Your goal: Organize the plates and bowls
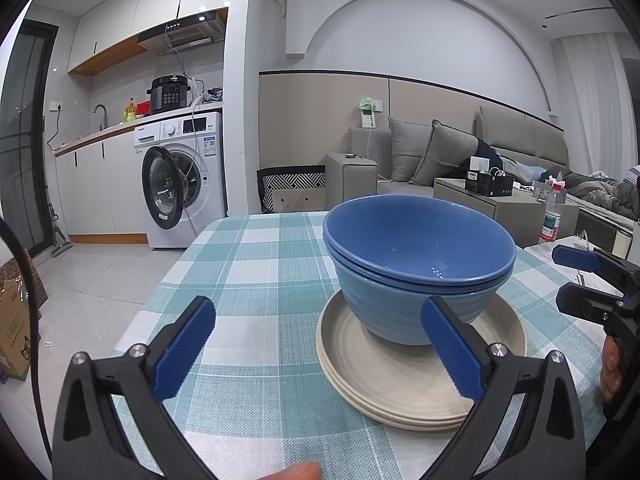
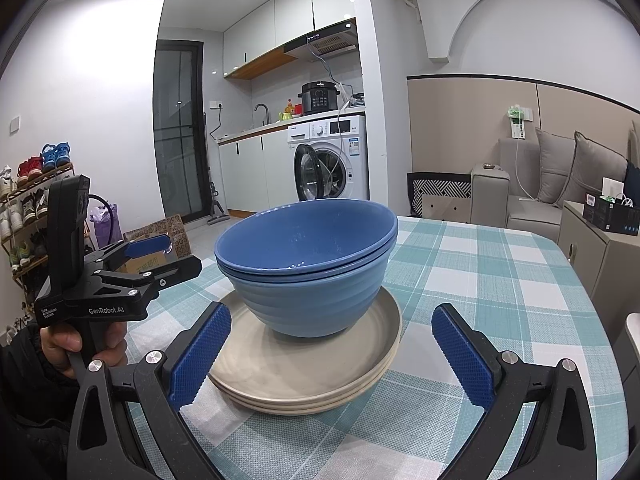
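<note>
Two blue bowls (image 1: pixel 416 276) sit nested, upright, on a stack of beige plates (image 1: pixel 404 384) on the checked tablecloth. My left gripper (image 1: pixel 320 348) is open and empty, near the stack's left front, its right finger in front of the bowls. My right gripper (image 2: pixel 332 348) is open and empty, in front of the same bowls (image 2: pixel 308 264) and plates (image 2: pixel 304 372). The right gripper also shows in the left wrist view (image 1: pixel 576 276), to the right of the stack. The left gripper shows in the right wrist view (image 2: pixel 160 256), to the left of the stack.
The table (image 1: pixel 248 264) has a teal and white checked cloth; its left edge drops to the tiled floor. A washing machine (image 1: pixel 180 176) with its door open, a sofa (image 1: pixel 440 152) and a low cabinet with a water bottle (image 1: pixel 552 216) stand beyond the table.
</note>
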